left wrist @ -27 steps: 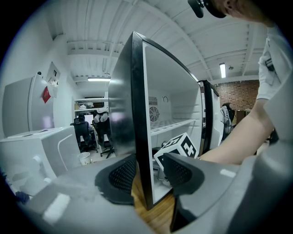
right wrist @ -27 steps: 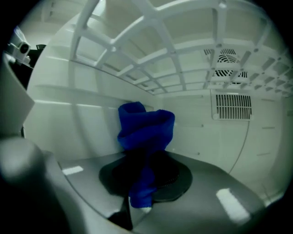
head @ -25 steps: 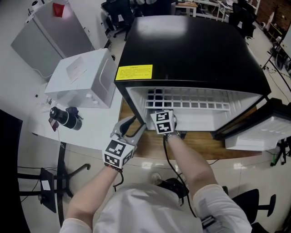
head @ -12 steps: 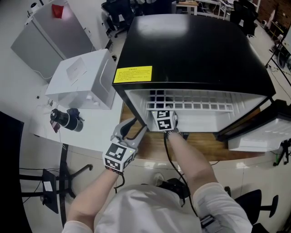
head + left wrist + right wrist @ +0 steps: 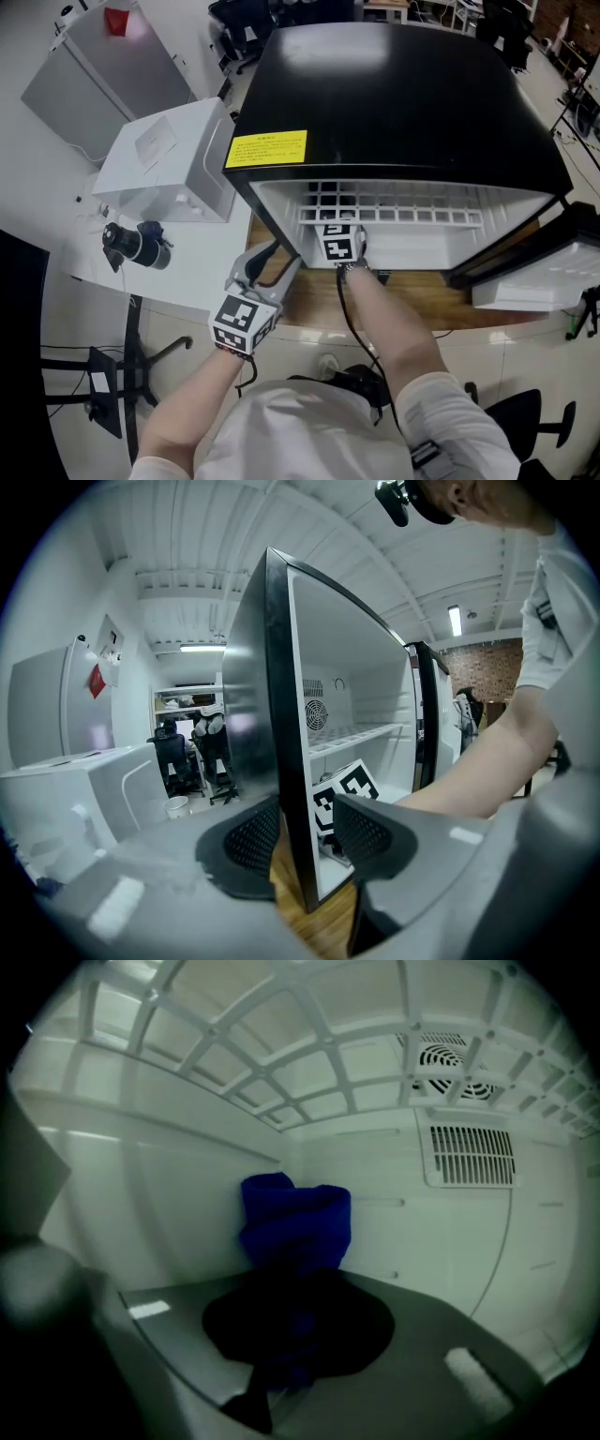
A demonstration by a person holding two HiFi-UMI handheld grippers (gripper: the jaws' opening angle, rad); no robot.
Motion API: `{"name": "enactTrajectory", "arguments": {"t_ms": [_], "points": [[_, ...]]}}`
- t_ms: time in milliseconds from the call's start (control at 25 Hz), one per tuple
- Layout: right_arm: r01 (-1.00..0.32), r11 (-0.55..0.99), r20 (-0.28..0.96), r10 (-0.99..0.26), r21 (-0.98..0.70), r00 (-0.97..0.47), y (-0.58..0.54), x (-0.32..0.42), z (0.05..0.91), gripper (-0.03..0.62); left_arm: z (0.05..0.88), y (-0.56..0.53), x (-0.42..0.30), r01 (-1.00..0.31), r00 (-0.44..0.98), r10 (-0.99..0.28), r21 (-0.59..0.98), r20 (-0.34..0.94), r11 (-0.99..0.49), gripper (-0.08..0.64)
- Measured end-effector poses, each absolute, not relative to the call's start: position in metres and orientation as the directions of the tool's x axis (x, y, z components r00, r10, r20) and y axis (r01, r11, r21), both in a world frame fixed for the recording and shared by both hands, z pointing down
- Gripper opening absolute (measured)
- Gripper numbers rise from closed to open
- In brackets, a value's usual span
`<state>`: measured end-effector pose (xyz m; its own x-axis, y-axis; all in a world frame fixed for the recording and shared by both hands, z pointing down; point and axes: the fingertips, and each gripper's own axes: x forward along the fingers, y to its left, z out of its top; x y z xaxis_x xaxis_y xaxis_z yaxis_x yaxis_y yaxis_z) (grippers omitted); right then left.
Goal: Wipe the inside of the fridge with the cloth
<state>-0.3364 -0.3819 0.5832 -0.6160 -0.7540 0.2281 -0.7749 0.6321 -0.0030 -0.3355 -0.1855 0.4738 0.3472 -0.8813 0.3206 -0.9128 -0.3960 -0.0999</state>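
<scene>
White box (image 5: 173,159) on the table at far left. Left gripper (image 5: 307,834): jaws apart, straddling the front edge of the fridge's (image 5: 403,94) left wall, with a gap visible at the inner pad. Right gripper (image 5: 298,1335): reached inside the fridge beneath the wire shelf (image 5: 394,211), jaws clamped on the blue cloth (image 5: 295,1222). Cloth stands bunched above the jaws, near the rear left corner; contact with the wall cannot be confirmed. Door (image 5: 534,272) open at right.
</scene>
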Motion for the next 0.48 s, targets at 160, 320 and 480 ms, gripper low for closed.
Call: {"name": "enactTrajectory", "arguments": {"t_ms": [160,320,480], "points": [[-0.795,0.606,0.229,-0.773,-0.011,-0.592,-0.391,-0.325,0.584,0.071,0.474,-0.186,-0.336,-0.914,0.342,-0.883,-0.103,0.321,-0.392,0.172],[-0.811,0.585,0.230,-0.788,-0.005,-0.571,-0.395,-0.313,0.583,0.071,0.474,-0.186,-0.336,-0.918,0.336,-0.887,-0.100,0.316,-0.383,0.172],[-0.821,0.571,0.231,-0.798,-0.006,-0.556,-0.399,-0.301,0.584,0.071,0.473,-0.186,-0.336,-0.922,0.330,-0.893,-0.100,0.307,-0.375,0.172]]}}
